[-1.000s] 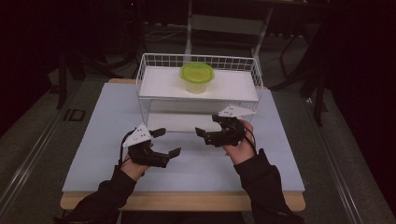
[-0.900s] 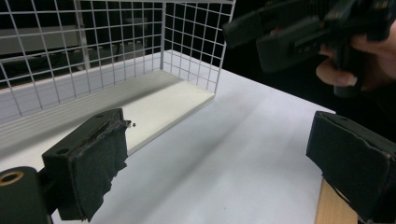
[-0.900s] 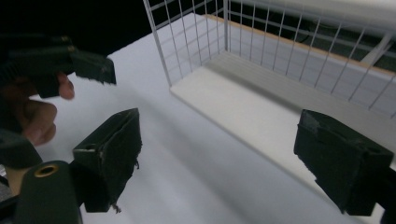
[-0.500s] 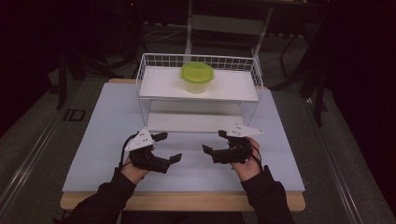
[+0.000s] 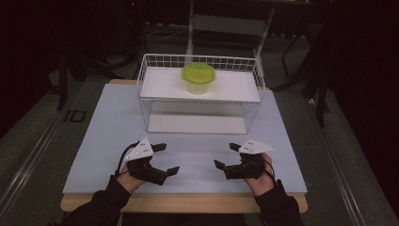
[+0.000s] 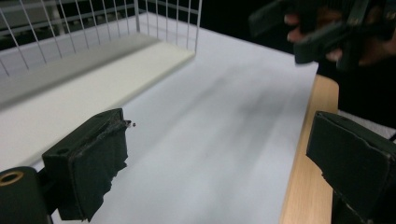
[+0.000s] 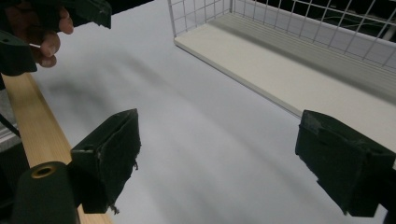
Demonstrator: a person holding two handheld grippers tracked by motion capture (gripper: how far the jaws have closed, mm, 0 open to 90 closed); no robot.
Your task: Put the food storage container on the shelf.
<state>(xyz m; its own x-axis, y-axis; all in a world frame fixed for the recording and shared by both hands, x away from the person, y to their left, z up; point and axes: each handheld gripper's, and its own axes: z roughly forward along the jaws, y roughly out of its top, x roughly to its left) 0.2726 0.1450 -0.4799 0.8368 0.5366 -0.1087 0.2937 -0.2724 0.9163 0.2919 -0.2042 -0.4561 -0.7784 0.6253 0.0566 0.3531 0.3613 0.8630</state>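
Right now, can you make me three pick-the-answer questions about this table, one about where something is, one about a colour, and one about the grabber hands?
1. Where is the round plastic container?
A. on the top shelf of the white wire rack
B. on the pale blue table mat
C. in a gripper

2. What colour is its lid?
A. red
B. lime green
C. black

3. How are the left gripper and right gripper?
A. both shut
B. holding the container
C. both open, fingers apart

Answers: 1 A, it sits on the upper board. 2 B, the lid is bright yellow-green. 3 C, wide gaps show, nothing between.
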